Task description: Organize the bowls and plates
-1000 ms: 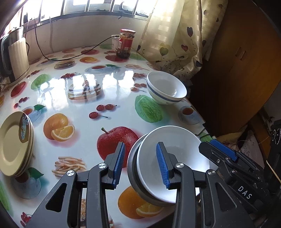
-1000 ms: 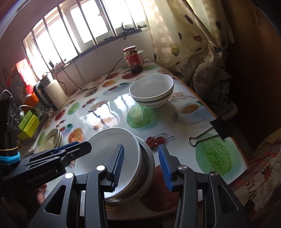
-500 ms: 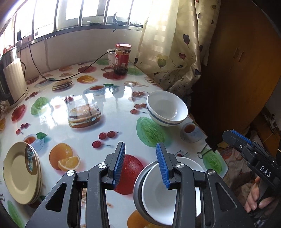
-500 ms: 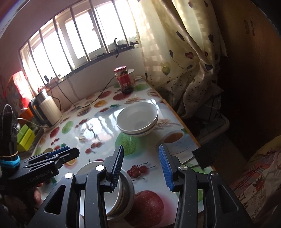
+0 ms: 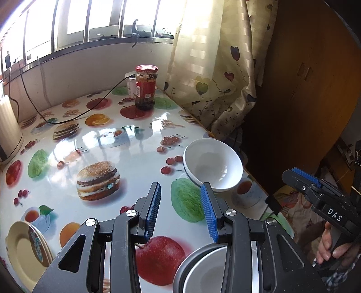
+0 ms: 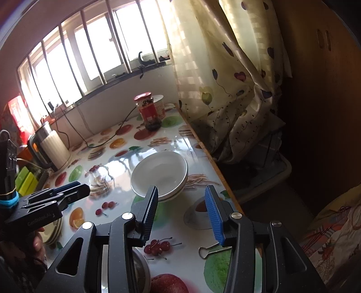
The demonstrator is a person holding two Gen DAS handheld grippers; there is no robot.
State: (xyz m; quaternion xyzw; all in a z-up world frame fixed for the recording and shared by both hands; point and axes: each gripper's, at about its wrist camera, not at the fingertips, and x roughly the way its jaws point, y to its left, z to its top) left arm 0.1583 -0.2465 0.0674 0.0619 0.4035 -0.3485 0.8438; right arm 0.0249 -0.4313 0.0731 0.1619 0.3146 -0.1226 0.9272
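The left gripper (image 5: 180, 209) is spread with nothing in it. The yellow plates (image 5: 24, 252) sit far to its left. The right gripper (image 6: 180, 211) is spread and empty too. The white bowls (image 6: 160, 175) sit just ahead. I think grabbing them comes next. The gray bowl stack (image 5: 203, 270) below is mostly hidden.

Bright sun through the window (image 5: 94, 20), so bright that the glass looks all white. Big shiny glare on the table (image 5: 106, 135), hiding some of the fruit pictures. Glowing curtain (image 6: 203, 56) where light comes through. Very dark on the right by the brown cupboard (image 5: 315, 90). Bent, rounded edges, with black corners. Straight window bars (image 6: 121, 56) curved like a bow. Sharp in the middle, a little soft and smeared near the edges. Reddish tint at the far left of the right wrist view.
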